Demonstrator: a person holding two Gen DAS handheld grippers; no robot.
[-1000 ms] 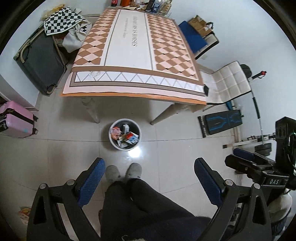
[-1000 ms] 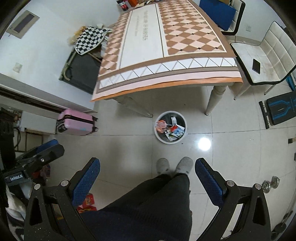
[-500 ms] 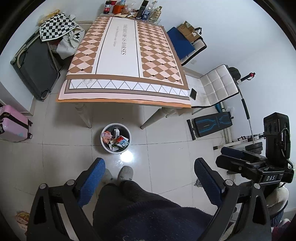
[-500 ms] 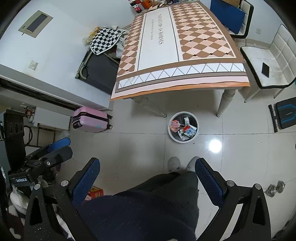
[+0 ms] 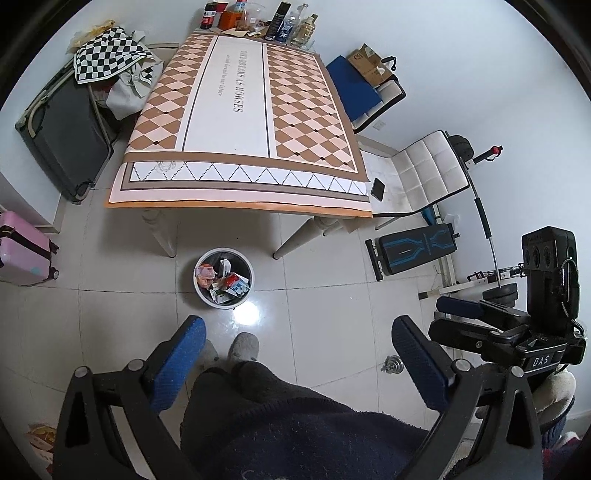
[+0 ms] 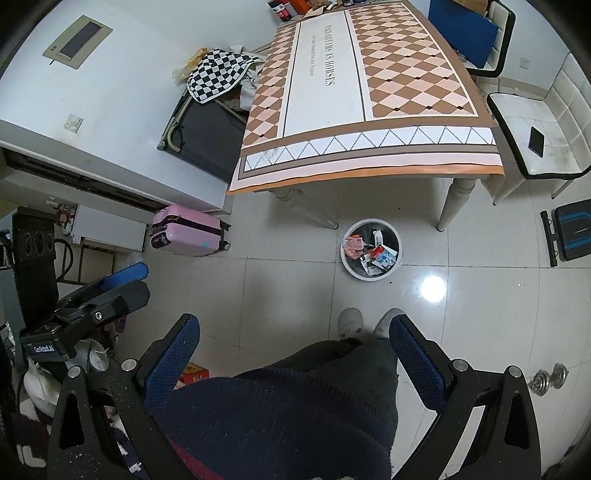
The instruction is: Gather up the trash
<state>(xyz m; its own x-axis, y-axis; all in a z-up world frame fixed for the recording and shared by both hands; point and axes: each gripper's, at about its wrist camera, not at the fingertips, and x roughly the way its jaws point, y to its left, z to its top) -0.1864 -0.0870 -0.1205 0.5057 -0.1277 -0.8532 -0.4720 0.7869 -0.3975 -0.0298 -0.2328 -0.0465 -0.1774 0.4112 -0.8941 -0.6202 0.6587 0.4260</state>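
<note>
The round white trash bin point(image 5: 224, 277) stands on the glossy tiled floor point(image 5: 314, 273) at about eleven o'clock from my feet, just in front of the counter's near edge and between its two turned, cream legs; inside its dark liner lie crumpled wrappers point(image 5: 207, 274) and a flattened red, white and blue carton point(image 5: 236, 285). From my right tool's camera the same bin point(image 6: 371, 254) sits at about one o'clock, a bright lamp reflection on the tile just beside it. My grey slippers point(image 5: 243, 345) rest on the floor near the bin, and my dark knitted sleeve or lap fills the bottom of both views. My left tool point(image 5: 295, 354) hangs spread wide with nothing between its blue, rough-textured pads point(image 5: 181, 363); my right tool point(image 6: 293, 354) is likewise spread wide and holds nothing. The counter point(image 5: 240, 110) wears a smooth cloth of tan and peach diamonds with a white centre band, and bottles and jars point(image 5: 258, 22) crowd its far end at twelve o'clock. At nine o'clock stands a pink hard-shell suitcase point(image 5: 22, 251); at two o'clock a white quilted chair point(image 5: 424, 173) carries a flat black phone point(image 5: 378, 188). A small metal dumbbell point(image 6: 550, 380) lies on the floor at four o'clock in the right view.
</note>
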